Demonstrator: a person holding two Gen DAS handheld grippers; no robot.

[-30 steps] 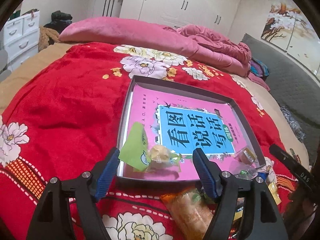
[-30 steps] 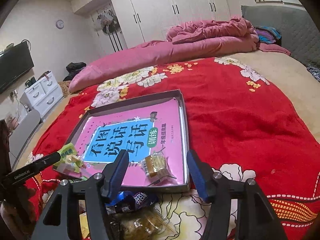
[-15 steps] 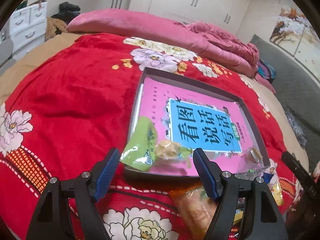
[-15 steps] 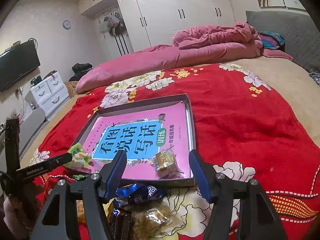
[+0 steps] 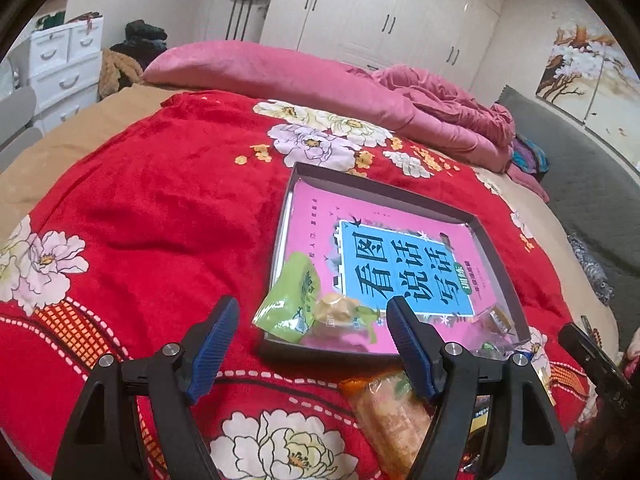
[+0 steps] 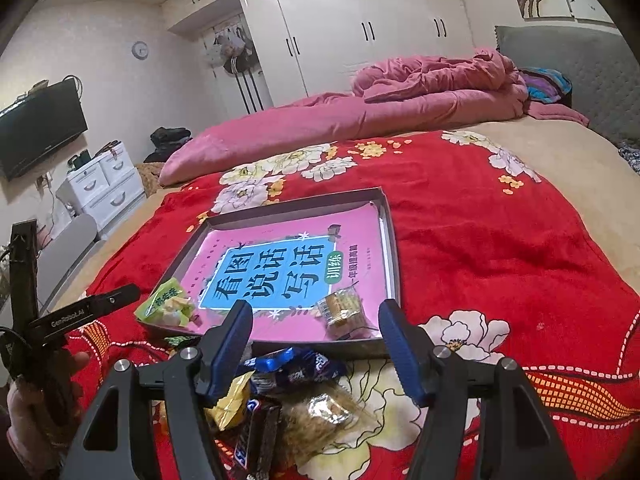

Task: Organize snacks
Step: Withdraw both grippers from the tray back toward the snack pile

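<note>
Shallow grey tray (image 5: 384,194) on the red floral blanket (image 5: 152,216), its floor covered by a pink book with a blue title panel (image 5: 400,268); three snacks lie along the tray's near edge: a green packet (image 5: 290,298) at the near-left corner, a yellow wrapped sweet (image 5: 340,312) touching it, and a clear-wrapped biscuit (image 6: 344,308) toward the near-right corner. Outside the tray, just in front of its near wall, a loose heap of snacks rests on the blanket: a blue wrapper (image 6: 292,366), a yellow packet (image 6: 234,402), a dark chocolate bar (image 6: 258,436), a clear pack of brownish cake (image 6: 324,416), and (in the left wrist view) an orange-edged biscuit pack (image 5: 390,408).

Left gripper (image 5: 312,340): jaws well apart, nothing between the blue pads (image 5: 212,344), hanging over the tray's near-left corner; right gripper (image 6: 316,344): jaws apart with nothing clamped, poised above the heap and the tray's near wall. A hand (image 6: 36,412) grasps the left gripper's handle at the lower left of the right wrist view.

Surroundings: a pink duvet (image 6: 360,120) across the far side of the bed; white wardrobes (image 6: 360,36); a white drawer unit (image 6: 102,188); a wall-mounted television (image 6: 40,128).
</note>
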